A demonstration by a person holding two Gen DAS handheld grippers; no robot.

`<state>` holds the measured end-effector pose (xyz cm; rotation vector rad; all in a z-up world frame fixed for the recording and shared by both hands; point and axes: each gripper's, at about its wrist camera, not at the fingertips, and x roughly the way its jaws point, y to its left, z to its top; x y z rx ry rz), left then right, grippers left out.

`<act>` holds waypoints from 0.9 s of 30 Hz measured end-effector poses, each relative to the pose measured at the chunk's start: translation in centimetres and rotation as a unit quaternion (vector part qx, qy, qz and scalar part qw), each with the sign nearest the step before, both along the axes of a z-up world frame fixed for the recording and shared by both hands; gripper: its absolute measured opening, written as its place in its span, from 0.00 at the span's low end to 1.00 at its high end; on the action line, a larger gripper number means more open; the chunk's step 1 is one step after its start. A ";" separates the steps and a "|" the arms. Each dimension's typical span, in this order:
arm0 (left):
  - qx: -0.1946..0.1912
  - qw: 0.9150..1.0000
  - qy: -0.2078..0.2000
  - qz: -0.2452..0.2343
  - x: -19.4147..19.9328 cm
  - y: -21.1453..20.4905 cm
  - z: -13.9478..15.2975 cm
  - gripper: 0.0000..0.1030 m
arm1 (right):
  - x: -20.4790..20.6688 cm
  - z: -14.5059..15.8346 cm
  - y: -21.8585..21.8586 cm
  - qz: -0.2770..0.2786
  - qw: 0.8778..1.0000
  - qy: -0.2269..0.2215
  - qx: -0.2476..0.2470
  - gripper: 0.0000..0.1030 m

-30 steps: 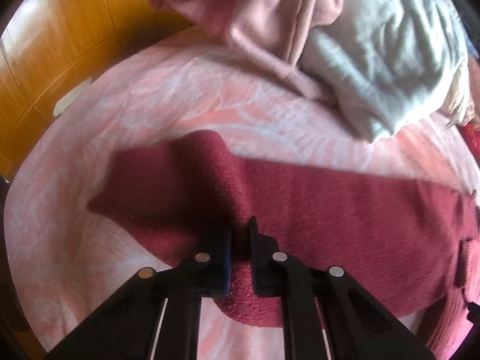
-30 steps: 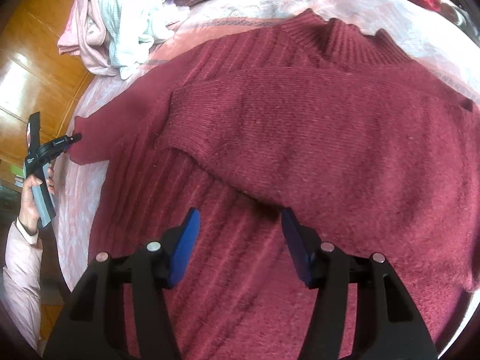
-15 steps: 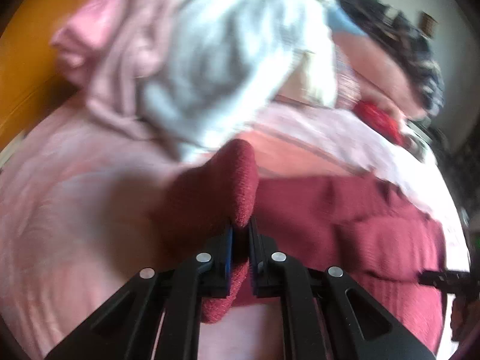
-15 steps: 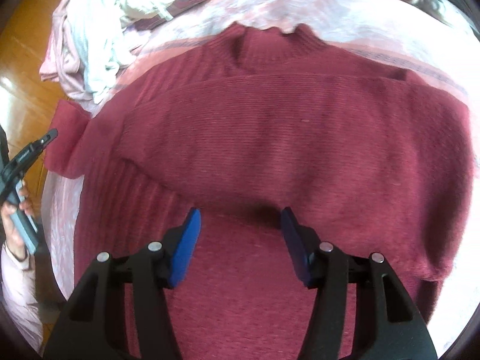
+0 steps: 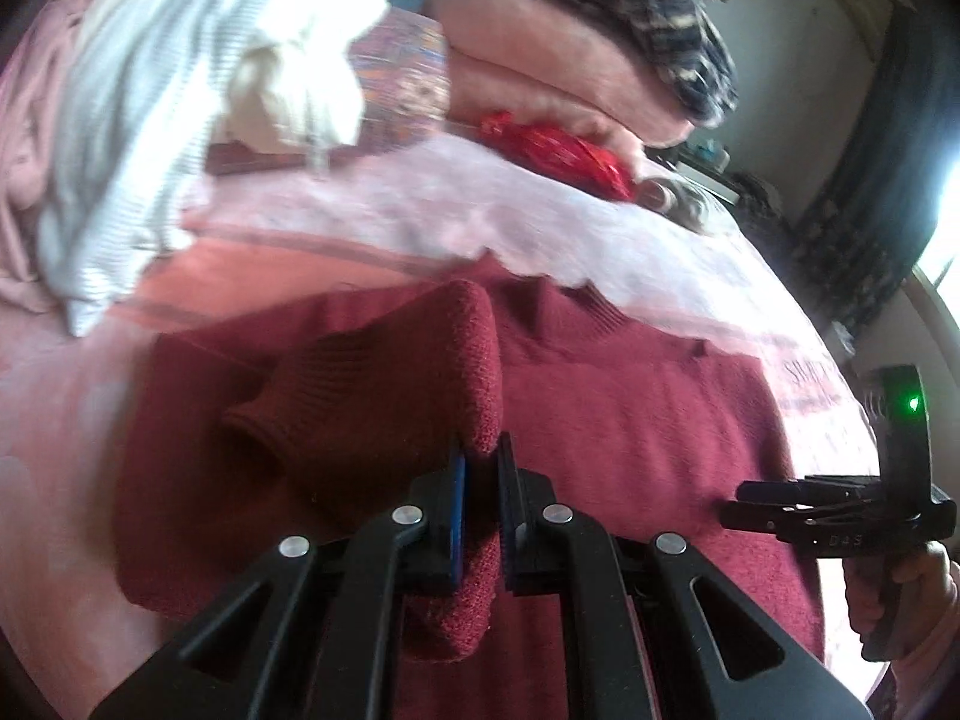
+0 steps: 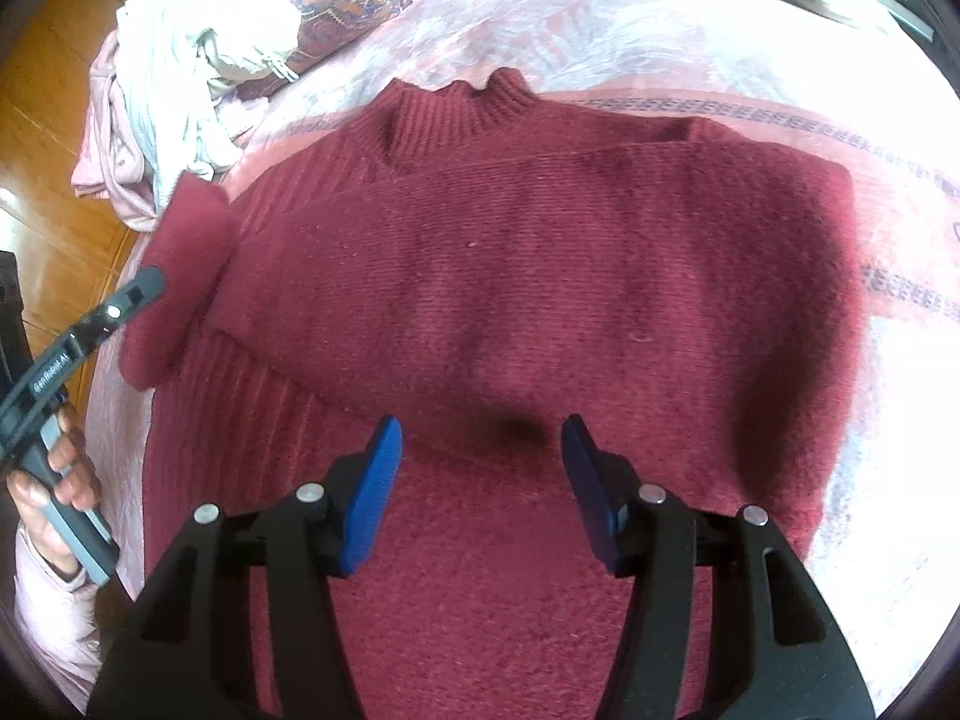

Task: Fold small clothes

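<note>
Maroon sweater (image 6: 540, 300) flat on the pink bedspread (image 6: 630, 54), neck away from the right camera, one sleeve already folded across the chest. Left hand-held gripper (image 5: 480, 462) pinching the other sleeve (image 5: 420, 378), lifted over the body. Right hand-held gripper (image 6: 480, 450) spread, empty, above the lower front. Clothes pile (image 6: 174, 78) near the shoulder.

A pink bedspread (image 6: 630, 42) carries a maroon sweater (image 6: 540, 276) and piled clothes (image 6: 162, 90).

I'm working in a home bedroom: a bed (image 6: 630, 42) under a pink patterned sheet, folded blankets (image 5: 540, 60) stacked on it, loose clothes (image 6: 168, 78) heaped beside, wooden floor (image 6: 54, 60) below.
</note>
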<state>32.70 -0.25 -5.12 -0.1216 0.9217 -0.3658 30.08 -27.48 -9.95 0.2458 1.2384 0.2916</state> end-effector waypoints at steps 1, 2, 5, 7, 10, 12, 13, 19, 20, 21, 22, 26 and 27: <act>0.005 1.000 0.003 -0.005 -0.1 -0.8 -0.4 0.08 | 0.0 -0.1 -0.3 -0.002 1.000 0.001 -0.001 0.54; 0.013 1.000 0.009 -0.011 0.0 -1.8 -1.1 0.08 | 0.0 -0.2 -0.4 -0.003 1.000 0.002 -0.001 0.54; 0.027 0.999 0.040 -0.013 0.7 -3.3 -3.5 0.11 | 0.0 -0.6 -0.9 -0.007 1.000 0.007 -0.002 0.54; 0.031 0.997 0.064 -0.015 1.4 -3.5 -5.2 0.13 | 0.0 -1.0 -1.0 -0.008 1.000 0.010 -0.001 0.54; 0.029 0.997 0.062 -0.027 1.3 -3.6 -5.7 0.21 | 0.2 -1.2 -0.9 -0.009 1.000 0.012 -0.004 0.54; 0.015 0.997 0.067 -0.043 1.0 -3.3 -5.0 0.42 | 0.4 -1.1 -0.7 -0.011 1.000 0.011 -0.005 0.56; 0.006 0.997 0.069 -0.042 0.9 -3.0 -4.6 0.54 | 0.5 -0.9 -0.4 -0.012 1.000 0.010 -0.004 0.56; 0.021 0.999 0.028 0.002 0.4 2.1 -0.7 0.64 | 1.8 0.0 3.5 0.005 0.999 0.009 0.031 0.57; 0.023 0.999 0.025 0.023 0.6 3.7 -0.5 0.64 | 2.2 0.0 4.5 0.008 0.999 0.011 0.040 0.57; 0.025 0.999 0.024 0.042 0.7 5.0 -0.4 0.64 | 2.7 0.1 5.8 0.012 0.998 0.012 0.052 0.57; 0.032 0.997 0.025 0.065 0.9 6.4 -0.5 0.64 | 3.2 0.2 6.9 0.016 0.998 0.012 0.059 0.58; 0.042 0.991 0.043 0.119 1.3 11.1 -2.0 0.64 | 5.3 0.1 10.9 0.025 0.997 0.018 0.067 0.66; 0.041 0.990 0.048 0.123 1.3 11.6 -2.3 0.64 | 5.9 -0.2 11.6 0.020 0.997 0.022 0.072 0.66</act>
